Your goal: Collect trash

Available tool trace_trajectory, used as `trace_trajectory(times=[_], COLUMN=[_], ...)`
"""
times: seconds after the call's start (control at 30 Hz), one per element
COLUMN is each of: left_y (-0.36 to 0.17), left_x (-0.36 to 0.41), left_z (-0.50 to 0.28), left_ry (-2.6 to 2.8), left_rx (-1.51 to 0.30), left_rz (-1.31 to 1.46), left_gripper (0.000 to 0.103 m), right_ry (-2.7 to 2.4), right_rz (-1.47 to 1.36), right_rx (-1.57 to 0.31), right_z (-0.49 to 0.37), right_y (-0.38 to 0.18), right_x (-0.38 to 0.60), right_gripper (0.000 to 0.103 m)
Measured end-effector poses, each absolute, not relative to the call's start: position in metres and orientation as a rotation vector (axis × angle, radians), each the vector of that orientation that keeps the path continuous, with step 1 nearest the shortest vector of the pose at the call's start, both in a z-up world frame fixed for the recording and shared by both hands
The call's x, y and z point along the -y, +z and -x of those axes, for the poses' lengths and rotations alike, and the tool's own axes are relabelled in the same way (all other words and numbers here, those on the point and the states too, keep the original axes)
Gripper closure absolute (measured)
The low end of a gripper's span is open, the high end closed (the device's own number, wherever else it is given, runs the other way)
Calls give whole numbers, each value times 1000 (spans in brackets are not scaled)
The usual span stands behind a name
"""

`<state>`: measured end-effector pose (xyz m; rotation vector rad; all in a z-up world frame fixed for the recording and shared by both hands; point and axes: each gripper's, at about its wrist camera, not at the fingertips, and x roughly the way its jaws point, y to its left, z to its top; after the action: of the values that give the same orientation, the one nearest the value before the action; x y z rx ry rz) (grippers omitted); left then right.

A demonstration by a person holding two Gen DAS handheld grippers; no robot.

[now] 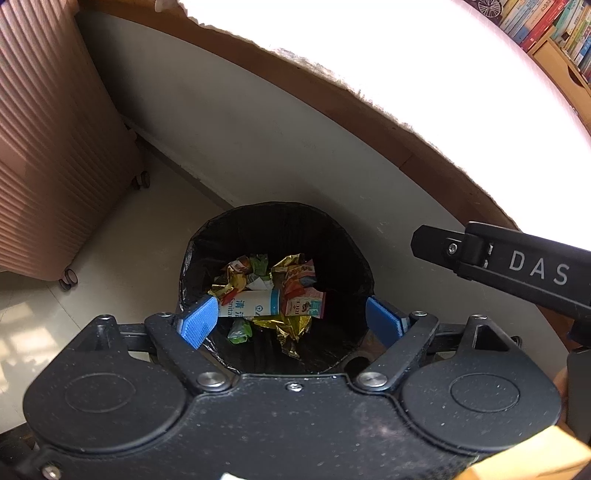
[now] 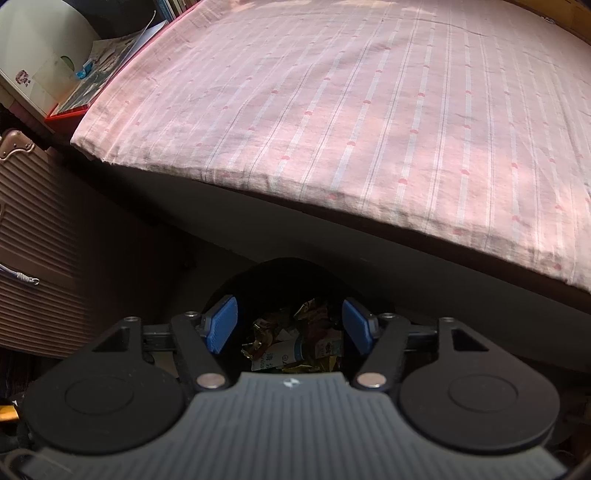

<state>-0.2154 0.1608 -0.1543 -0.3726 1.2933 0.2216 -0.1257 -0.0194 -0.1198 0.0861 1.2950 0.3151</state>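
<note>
A black-lined trash bin [image 1: 343, 243] stands on the floor beside the bed. Inside lie crumpled wrappers [image 1: 295, 275]: gold foil, green scraps, a white and blue packet [image 1: 251, 304]. My left gripper [image 1: 290, 321] hangs above the bin's near rim, open, with nothing between its blue pads [image 1: 197, 319]. My right gripper [image 2: 290, 326] is also open and empty, hovering over the same bin [image 2: 280, 277], whose wrappers [image 2: 291, 347] show dimly between the fingers. Part of the right gripper's black body, marked DAS [image 1: 517, 266], juts in at the right of the left wrist view.
A ribbed pink suitcase [image 1: 48, 147] on wheels stands left of the bin. The bed with a pink striped sheet [image 2: 369, 110] overhangs behind it. A bookshelf [image 1: 554, 33] is at the far right; a white nightstand [image 2: 33, 74] with papers at the far left.
</note>
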Motion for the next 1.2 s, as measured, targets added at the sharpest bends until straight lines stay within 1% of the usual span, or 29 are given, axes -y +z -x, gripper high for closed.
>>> trace_trajectory(times=[0.43, 1.2], left_y=[-158, -159], left_x=[-161, -165], left_z=[218, 223], left_ry=[244, 272], left_rx=[-1287, -1313], left_rz=[394, 467], left_gripper=[14, 14], right_ry=[306, 301], right_rz=[-83, -83], right_rx=[-1290, -1289], right_z=[127, 131], right_y=[-119, -118], right_x=[24, 29], right_gripper=[24, 23])
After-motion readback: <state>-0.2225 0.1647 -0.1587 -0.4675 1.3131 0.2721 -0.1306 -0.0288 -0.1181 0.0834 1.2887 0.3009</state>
